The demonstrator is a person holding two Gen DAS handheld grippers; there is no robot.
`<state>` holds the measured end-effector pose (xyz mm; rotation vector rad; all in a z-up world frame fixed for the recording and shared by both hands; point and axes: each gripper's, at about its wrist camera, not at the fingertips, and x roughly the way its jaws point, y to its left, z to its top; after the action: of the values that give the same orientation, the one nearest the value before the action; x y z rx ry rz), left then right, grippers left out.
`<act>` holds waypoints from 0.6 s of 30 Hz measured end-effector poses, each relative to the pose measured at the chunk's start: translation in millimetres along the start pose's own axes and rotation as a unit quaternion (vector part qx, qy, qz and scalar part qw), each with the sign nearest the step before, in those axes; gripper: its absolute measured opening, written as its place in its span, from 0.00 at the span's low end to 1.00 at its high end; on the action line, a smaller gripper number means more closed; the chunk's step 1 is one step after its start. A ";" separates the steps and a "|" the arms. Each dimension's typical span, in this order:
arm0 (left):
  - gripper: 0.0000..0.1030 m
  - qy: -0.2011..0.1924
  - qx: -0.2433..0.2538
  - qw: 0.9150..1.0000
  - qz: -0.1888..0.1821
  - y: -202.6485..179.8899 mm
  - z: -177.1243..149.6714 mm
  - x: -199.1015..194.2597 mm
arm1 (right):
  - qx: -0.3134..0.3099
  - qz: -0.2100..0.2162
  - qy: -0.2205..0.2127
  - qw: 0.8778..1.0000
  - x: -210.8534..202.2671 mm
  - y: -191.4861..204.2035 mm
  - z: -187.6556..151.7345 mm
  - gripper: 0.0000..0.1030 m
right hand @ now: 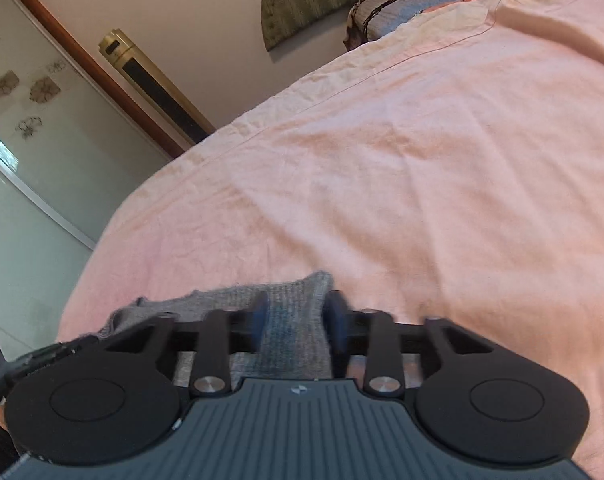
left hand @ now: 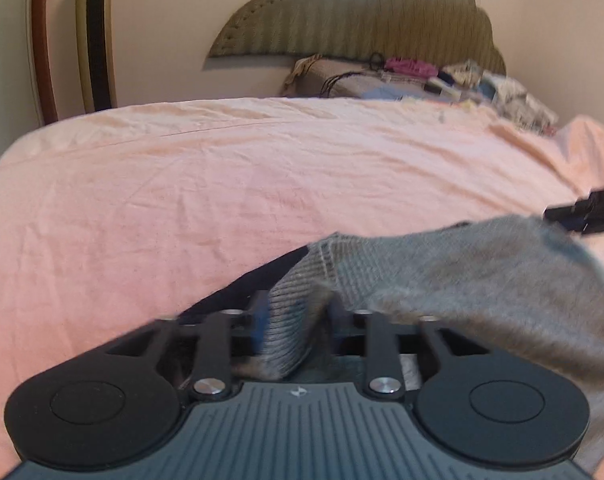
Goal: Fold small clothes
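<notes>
A small grey knit garment [left hand: 482, 272] with a ribbed hem hangs stretched between my two grippers above the pink bed sheet [left hand: 221, 200]. My left gripper [left hand: 293, 320] is shut on its ribbed edge; a dark cloth [left hand: 237, 292] lies just under it. My right gripper [right hand: 297, 320] is shut on the other end of the grey garment [right hand: 293, 344]. The right gripper also shows at the right edge of the left wrist view [left hand: 582, 212], and the left gripper at the lower left of the right wrist view [right hand: 5, 364].
The wide pink sheet [right hand: 402, 160] covers the bed. A pile of clothes, cables and small items [left hand: 442, 76] lies at the head by the woven headboard [left hand: 362, 12]. A gold tower fan [right hand: 157, 88] and a sliding door [right hand: 21, 140] stand to the left.
</notes>
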<state>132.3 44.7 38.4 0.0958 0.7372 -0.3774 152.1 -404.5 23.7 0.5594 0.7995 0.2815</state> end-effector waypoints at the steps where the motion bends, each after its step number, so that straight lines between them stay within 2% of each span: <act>1: 0.64 -0.001 0.012 1.000 0.011 -3.4 -0.2 1.5 | -0.004 -0.002 0.002 1.000 2.0 1.9 0.5 0.50; 2: 0.68 -0.008 0.028 0.999 0.024 -7.3 -0.9 2.3 | -0.006 -0.003 0.001 1.000 3.7 3.0 0.6 0.50; 4: 0.67 -0.011 0.045 0.998 0.040 -12.1 -0.6 5.8 | -0.017 -0.004 0.009 1.000 8.8 7.3 0.7 0.29; 5: 0.50 -0.006 0.043 0.998 0.040 -12.4 0.5 8.0 | -0.023 -0.007 0.013 1.000 10.8 9.7 0.1 0.11; 6: 0.15 0.006 0.044 0.998 0.033 -12.4 1.3 11.2 | -0.030 -0.011 0.009 0.999 10.5 12.3 -1.1 0.11; 7: 0.09 0.011 0.045 0.998 0.042 -12.6 2.0 13.1 | -0.043 -0.017 0.002 0.999 8.3 15.0 -1.6 0.11; 10: 0.09 -0.008 0.027 0.998 0.062 -2.4 7.1 9.2 | -0.036 -0.019 -0.029 0.999 -5.8 10.8 3.0 0.10; 13: 0.07 -0.006 -0.009 0.995 0.099 19.2 13.4 16.3 | -0.009 -0.033 -0.039 0.999 -15.3 -9.6 7.5 0.10; 15: 0.11 0.001 -0.023 0.992 0.126 31.5 11.7 25.7 | 0.010 -0.032 -0.027 0.999 -12.4 -20.7 4.2 0.10; 16: 0.14 0.005 -0.040 0.991 0.127 38.5 9.0 27.4 | 0.007 -0.038 -0.020 0.999 -8.7 -21.5 0.2 0.10; 18: 0.26 -0.004 -0.097 0.989 0.110 53.1 1.5 17.6 | 0.011 -0.043 -0.019 0.999 -2.4 -20.3 -7.9 0.13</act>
<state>164.7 88.4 25.2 -0.0092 0.7431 -0.0951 145.2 -419.3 9.1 0.5480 0.7887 0.1834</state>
